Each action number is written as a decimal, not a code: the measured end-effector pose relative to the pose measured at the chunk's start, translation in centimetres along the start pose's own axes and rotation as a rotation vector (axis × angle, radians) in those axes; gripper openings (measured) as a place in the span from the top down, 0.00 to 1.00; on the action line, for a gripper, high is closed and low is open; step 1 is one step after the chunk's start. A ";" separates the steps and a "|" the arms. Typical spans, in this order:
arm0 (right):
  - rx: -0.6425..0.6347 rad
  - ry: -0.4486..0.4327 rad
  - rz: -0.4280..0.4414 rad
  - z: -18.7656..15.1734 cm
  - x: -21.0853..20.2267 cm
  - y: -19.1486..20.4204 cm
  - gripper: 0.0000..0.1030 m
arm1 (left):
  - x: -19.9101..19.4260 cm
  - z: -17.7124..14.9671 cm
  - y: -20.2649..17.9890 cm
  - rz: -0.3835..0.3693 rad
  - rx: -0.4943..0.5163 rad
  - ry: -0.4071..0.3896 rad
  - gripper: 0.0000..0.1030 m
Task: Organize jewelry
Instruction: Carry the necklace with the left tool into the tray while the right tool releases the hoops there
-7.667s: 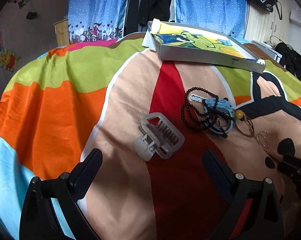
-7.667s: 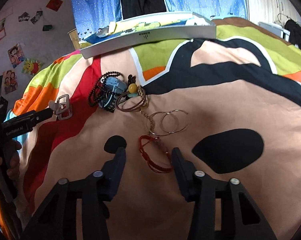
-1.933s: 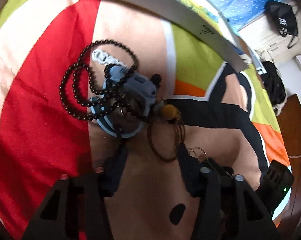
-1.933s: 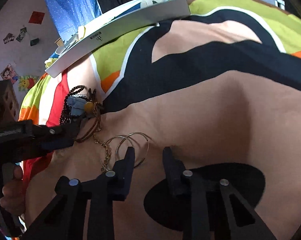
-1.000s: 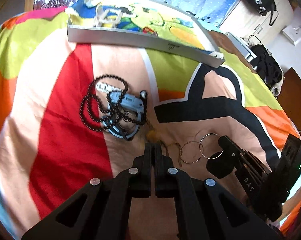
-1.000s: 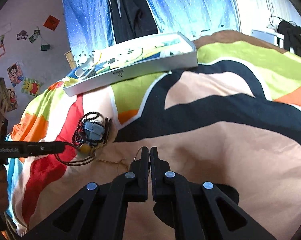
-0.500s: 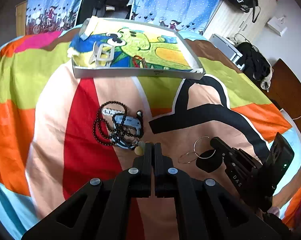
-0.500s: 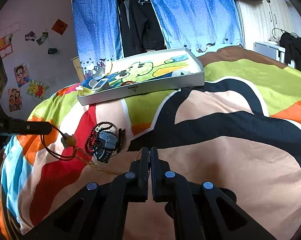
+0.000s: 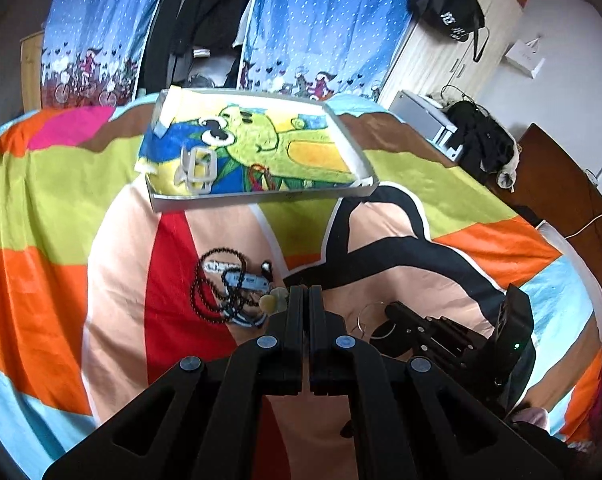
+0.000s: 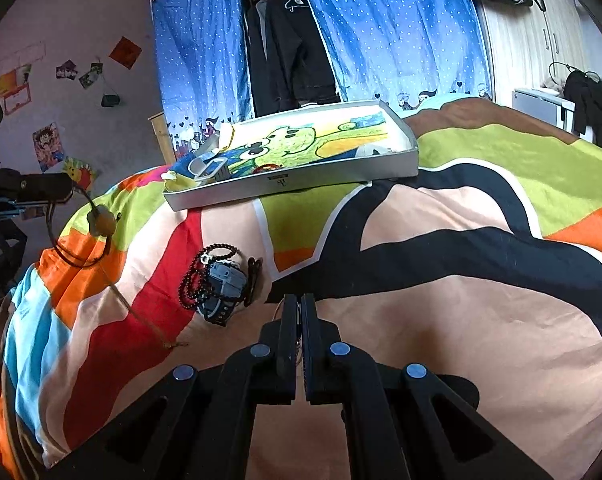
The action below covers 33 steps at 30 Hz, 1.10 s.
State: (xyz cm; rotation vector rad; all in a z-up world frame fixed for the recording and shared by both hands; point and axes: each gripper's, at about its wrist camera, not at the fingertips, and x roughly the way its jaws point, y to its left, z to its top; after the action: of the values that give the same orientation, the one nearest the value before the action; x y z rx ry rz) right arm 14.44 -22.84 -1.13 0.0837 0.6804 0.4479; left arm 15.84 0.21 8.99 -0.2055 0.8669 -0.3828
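Two grippers, L [image 9: 305,294] & R [image 10: 295,304], clamped the cord bracelet [image 10: 101,220] & hoop earrings [image 9: 363,316]; you'd lifted both off the bedspread [image 9: 381,248], tray [image 9: 261,199] next.

Each hand-held gripper [image 9: 305,292] is matte black plastic with triangular cut-outs and round silver-blue screws.

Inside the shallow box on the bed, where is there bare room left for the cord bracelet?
In the box, the right half is bare, from the red bracelet to the right wall. The front left is crowded by the clear hair claw.
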 end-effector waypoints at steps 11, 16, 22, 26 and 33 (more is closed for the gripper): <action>-0.035 -0.070 0.051 5.9 0.5 1.1 0.97 | 1.7 3.3 -0.1 -0.002 0.044 -0.012 1.00; -0.079 -0.115 0.058 10.8 2.7 2.0 0.97 | 3.3 6.4 1.5 -0.019 0.026 -0.083 1.00; -0.030 -0.149 0.068 15.5 6.7 1.3 0.97 | 6.1 10.9 4.2 -0.012 -0.008 -0.155 1.00; 0.030 -0.139 0.057 16.9 9.6 -0.1 0.97 | 8.8 12.4 5.8 -0.016 -0.020 -0.156 1.00; 0.065 -0.069 0.029 16.2 13.6 -2.0 0.97 | 13.4 12.0 7.5 -0.018 -0.029 -0.092 1.00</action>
State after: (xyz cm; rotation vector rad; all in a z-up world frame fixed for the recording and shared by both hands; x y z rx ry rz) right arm 34.62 -17.70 3.06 0.1702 0.6272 0.4486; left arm 34.75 1.82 4.74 -0.2558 0.7810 -0.3750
